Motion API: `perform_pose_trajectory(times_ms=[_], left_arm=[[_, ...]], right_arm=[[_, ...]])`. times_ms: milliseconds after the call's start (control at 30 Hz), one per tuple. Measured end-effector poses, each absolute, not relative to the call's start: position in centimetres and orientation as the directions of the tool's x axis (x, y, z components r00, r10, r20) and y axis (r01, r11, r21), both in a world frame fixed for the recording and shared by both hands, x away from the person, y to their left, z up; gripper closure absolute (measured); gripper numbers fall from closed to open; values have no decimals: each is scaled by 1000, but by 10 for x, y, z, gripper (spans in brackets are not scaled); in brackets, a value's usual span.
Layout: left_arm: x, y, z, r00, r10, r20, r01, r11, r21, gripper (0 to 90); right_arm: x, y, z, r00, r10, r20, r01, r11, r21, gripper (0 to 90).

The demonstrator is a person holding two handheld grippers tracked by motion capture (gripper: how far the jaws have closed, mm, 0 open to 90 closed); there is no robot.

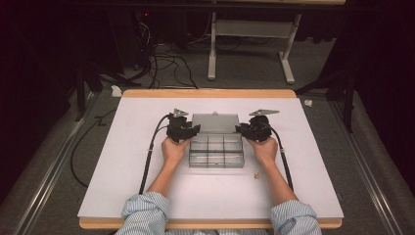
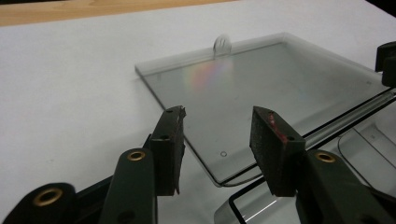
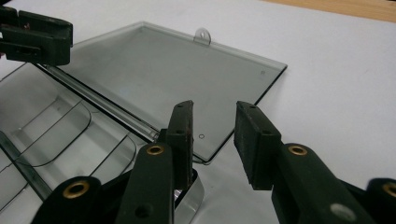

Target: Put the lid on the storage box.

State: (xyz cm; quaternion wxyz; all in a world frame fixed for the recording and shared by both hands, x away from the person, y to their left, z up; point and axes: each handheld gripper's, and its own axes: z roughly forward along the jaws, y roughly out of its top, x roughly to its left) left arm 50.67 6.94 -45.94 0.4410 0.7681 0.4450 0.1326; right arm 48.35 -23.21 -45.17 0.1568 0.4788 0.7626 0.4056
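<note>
Lying at frame centre, the clear compartment box (image 1: 216, 151) has its lid (image 1: 215, 122) folded flat behind it. The left gripper (image 1: 195, 129) and right gripper (image 1: 239, 128) flank the hinge corners, jaws spread, pinching nothing (apparently steadying it, though contact is unclear).

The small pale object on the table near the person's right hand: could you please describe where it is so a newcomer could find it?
Start at the white table top and find the clear compartment box at its centre. Just off the box's near right corner, beside the right forearm, lies the small pale object, a lone speck on bare surface.
</note>
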Motion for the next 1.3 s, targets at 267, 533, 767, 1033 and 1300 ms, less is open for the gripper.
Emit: perform_pose_trajectory(times_ms=[267,533,767,1033,1300], left_arm=[[501,75,-450,582,794,-177,550,-224,805,513],[493,87,-443,592,784,-187,540,-214,814,486],[486,95,-438,602,781,-167,533,-236,813,471],[473,103,-434,610,777,-153,515,-242,823,468],[460,108,-432,626,765,-151,505,-249,827,459]], right_arm=[[479,-238,-445,-478,869,127,593,213,777,675],[467,-248,-432,-460,881,110,575,201,793,659],[463,-253,-428,-446,890,97,580,205,788,641],[455,-258,-421,-444,889,111,574,187,797,614],[439,-276,-416,-434,891,134,574,159,803,634]])
